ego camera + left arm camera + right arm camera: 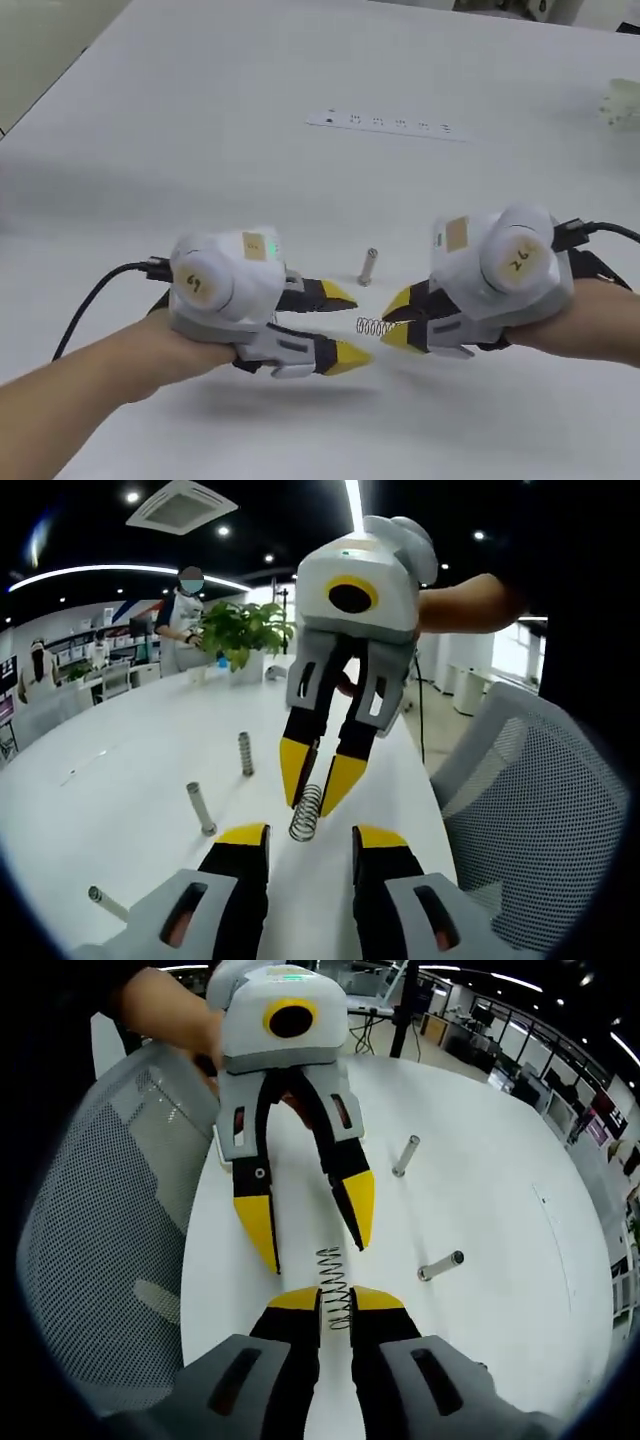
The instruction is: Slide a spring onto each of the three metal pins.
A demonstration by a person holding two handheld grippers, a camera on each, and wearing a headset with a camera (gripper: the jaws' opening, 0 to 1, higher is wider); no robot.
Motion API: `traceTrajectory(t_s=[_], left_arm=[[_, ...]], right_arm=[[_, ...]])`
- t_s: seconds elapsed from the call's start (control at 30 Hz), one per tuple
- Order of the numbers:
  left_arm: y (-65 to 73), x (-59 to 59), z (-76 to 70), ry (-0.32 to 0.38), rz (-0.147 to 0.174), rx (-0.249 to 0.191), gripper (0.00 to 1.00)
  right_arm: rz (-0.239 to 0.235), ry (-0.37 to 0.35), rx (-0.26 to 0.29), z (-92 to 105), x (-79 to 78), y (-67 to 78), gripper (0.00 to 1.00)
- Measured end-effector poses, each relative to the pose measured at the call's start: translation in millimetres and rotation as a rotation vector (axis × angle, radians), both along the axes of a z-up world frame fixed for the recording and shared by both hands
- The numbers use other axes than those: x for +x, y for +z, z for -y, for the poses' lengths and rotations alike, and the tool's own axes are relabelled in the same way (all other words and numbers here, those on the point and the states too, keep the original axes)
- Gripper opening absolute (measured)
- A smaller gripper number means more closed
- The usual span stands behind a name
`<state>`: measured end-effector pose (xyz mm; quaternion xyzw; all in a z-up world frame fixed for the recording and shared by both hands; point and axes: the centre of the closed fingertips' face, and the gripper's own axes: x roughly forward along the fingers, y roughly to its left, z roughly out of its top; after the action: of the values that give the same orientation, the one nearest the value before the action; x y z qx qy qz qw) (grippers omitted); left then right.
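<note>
Right gripper (335,1302) is clenched on 1 spring (330,1268), pinched near one end, with the rest of the coil sticking forward toward the left gripper (310,838). Left gripper is released, jaws spread, nothing in them. Its tips are just beside the spring's free end, apart from it as far as I can tell. Spring is in the air over the table (200,150), not on any pin. Just beyond are 3 metal pins: near pin (104,901), middle pin (200,808), far pin (245,752). Near and middle look bare. Far one looks ribbed and may carry a spring, too small to tell. Judgement: early stage, this spring not yet threaded, at least 2 pins left, maybe all 3. Next likely a handover or regrip, then lining up on a pin. Farthest back is a power strip (385,124), not involved.
</note>
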<state>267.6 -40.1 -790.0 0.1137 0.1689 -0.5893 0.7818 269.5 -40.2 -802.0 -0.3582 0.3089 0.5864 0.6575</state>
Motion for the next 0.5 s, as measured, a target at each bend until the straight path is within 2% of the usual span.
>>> traceTrajectory(t_s=[0.3, 0.5], left_arm=[[2.1, 2.6, 3.0, -0.012, 0.017, 0.000, 0.13], [-0.4, 2.0, 4.3, -0.018, 0.016, 0.006, 0.08]], right_arm=[[0.000, 0.006, -0.012, 0.7, -1.8, -0.3, 0.08], [-0.006, -0.003, -0.008, 1.2, -3.6, -0.4, 0.08]])
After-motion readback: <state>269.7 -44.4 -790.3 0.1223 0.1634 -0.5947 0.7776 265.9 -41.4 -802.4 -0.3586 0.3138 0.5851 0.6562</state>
